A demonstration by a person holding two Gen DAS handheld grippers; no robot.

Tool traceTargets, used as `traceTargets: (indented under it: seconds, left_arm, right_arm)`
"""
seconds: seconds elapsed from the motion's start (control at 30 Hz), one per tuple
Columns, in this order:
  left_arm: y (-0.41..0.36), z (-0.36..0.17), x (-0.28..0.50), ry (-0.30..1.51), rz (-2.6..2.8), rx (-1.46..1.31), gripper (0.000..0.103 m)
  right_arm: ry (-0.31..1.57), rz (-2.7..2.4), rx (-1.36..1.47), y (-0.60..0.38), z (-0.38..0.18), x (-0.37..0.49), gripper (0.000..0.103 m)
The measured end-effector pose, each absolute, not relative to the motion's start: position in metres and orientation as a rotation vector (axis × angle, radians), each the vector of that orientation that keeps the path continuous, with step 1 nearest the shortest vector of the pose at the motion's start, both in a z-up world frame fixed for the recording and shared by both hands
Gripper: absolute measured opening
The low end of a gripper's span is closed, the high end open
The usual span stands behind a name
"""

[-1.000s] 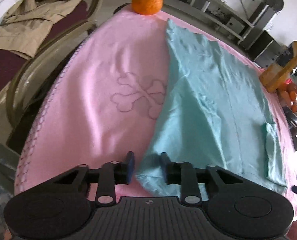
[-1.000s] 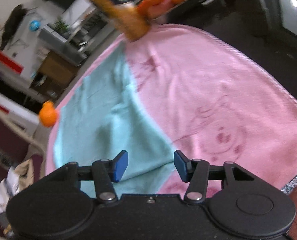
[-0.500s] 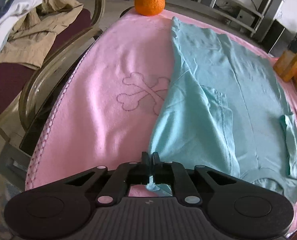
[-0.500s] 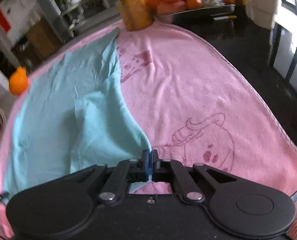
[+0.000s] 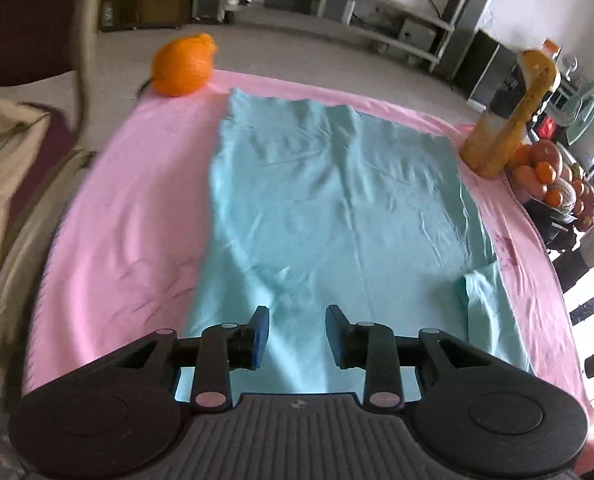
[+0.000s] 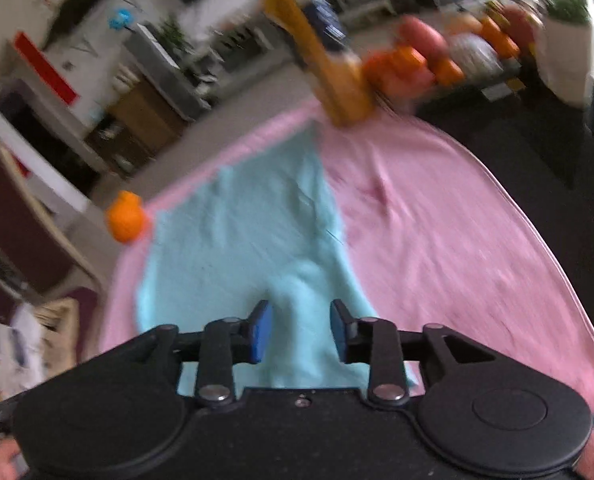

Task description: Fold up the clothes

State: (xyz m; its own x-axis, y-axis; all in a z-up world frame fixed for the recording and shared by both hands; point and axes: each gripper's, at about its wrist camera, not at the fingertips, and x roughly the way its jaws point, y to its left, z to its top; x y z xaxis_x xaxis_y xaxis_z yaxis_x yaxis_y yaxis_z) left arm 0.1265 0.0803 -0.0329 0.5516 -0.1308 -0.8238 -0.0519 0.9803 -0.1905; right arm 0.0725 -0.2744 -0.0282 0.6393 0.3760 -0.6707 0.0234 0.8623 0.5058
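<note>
Teal garment [image 5: 337, 208] spread flat on the pink blanket [image 5: 129, 208] covering the bench.
Left gripper [image 5: 297, 334] and right gripper [image 6: 301, 330] hover at frame bottom, jaws partly apart and opening, gripping nothing; an orange [image 5: 183, 65] sits upper left.

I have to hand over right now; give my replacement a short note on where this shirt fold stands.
Left gripper: jaws opening, teal shirt seen between them, no grip visible.
Right gripper: jaws opening over a raised ridge of shirt, pads not pressing it.
The shirt lies on the pink blanket, its left side edge straight, a flap turned up at the near right corner. An orange and a yellow bottle sit at the blanket's far corners.
Done: side folds appear to be in, though the right wrist view is blurred.
Left: probably flatten the ridge and flap, then fold the length.
</note>
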Motion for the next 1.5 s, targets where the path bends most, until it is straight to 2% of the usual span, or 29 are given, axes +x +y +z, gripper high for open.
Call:
traceTargets:
  seconds: [0.17,0.4,0.47,0.5,0.67,0.8,0.87,1.03,1.07,1.17,1.33,1.37,1.4,1.5]
  left_arm:
    - [0.055,-0.063,0.171,1.093,-0.040,-0.168,0.027]
    - [0.039,-0.098,0.198,1.144,-0.009,-0.078,0.027]
    - [0.041,-0.097,0.194,1.104,-0.006,-0.052,0.004]
    - [0.042,-0.097,0.191,1.084,-0.007,-0.044,0.001]
    - [0.065,-0.082,0.177,0.938,-0.126,-0.213,0.001]
    - [0.063,-0.090,0.176,0.976,-0.136,-0.193,0.011]
    - [0.062,-0.093,0.174,0.990,-0.114,-0.166,0.023]
    - [0.085,-0.062,0.139,0.912,-0.183,-0.283,0.028]
    - [0.091,-0.063,0.133,0.906,-0.165,-0.302,0.022]
    - [0.109,-0.080,0.129,0.938,-0.097,-0.338,0.006]
    - [0.130,-0.113,0.131,1.025,-0.042,-0.428,0.007]
    - [0.135,-0.115,0.127,1.031,-0.037,-0.462,0.007]
    - [0.142,-0.118,0.118,1.045,-0.047,-0.497,0.007]
    - [0.159,-0.123,0.078,1.053,-0.085,-0.552,0.011]
  right_arm:
    - [0.790,0.277,0.502,-0.265,-0.008,0.085,0.041]
    - [0.817,0.301,0.503,-0.263,-0.026,0.089,0.041]
    - [0.829,0.294,0.511,-0.264,-0.031,0.088,0.041]
    - [0.833,0.292,0.513,-0.265,-0.034,0.088,0.041]
    - [0.850,0.292,0.526,-0.269,-0.043,0.085,0.041]
    - [0.871,0.288,0.528,-0.267,-0.049,0.085,0.042]
    - [0.881,0.285,0.525,-0.267,-0.051,0.084,0.046]
    - [0.890,0.263,0.554,-0.278,-0.055,0.077,0.048]
    - [0.893,0.264,0.570,-0.281,-0.058,0.077,0.046]
    - [0.931,0.310,0.621,-0.280,-0.074,0.084,0.016]
    - [1.073,0.292,0.729,-0.266,-0.139,0.114,0.016]
    - [1.094,0.259,0.741,-0.269,-0.151,0.113,0.012]
    - [1.114,0.227,0.756,-0.272,-0.162,0.112,0.001]
    - [1.130,0.226,0.840,-0.294,-0.170,0.098,0.001]
